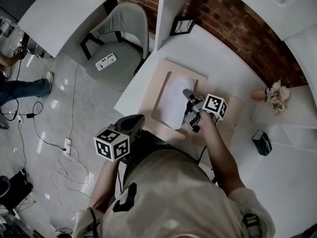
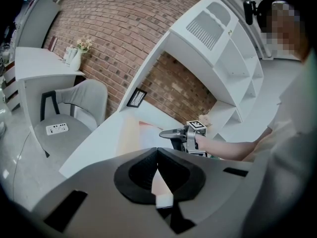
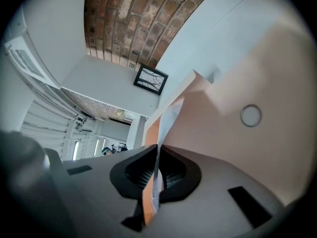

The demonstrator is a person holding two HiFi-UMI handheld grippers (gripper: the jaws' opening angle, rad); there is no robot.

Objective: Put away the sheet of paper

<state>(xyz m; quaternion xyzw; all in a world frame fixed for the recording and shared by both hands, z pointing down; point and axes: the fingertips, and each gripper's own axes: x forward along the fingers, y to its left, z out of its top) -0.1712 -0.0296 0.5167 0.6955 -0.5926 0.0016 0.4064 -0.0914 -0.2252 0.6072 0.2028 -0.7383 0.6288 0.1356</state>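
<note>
Leftmost, a grey chair (image 1: 119, 38) stands beside the white desk (image 1: 218, 48), apart from my grippers. The left gripper (image 2: 157, 151) hangs off the desk, jaws pressed together on nothing. A thin white sheet of paper (image 1: 173, 100) lies in the tan folder (image 1: 148, 95). The right gripper (image 3: 157, 150) pinches the sheet's edge and hides the corner. Flowers (image 1: 276, 94) stand far right.

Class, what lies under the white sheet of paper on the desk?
A tan folder, its border showing around the sheet of paper, whose edge the right gripper pinches. Anything else beneath the sheet is covered.
</note>
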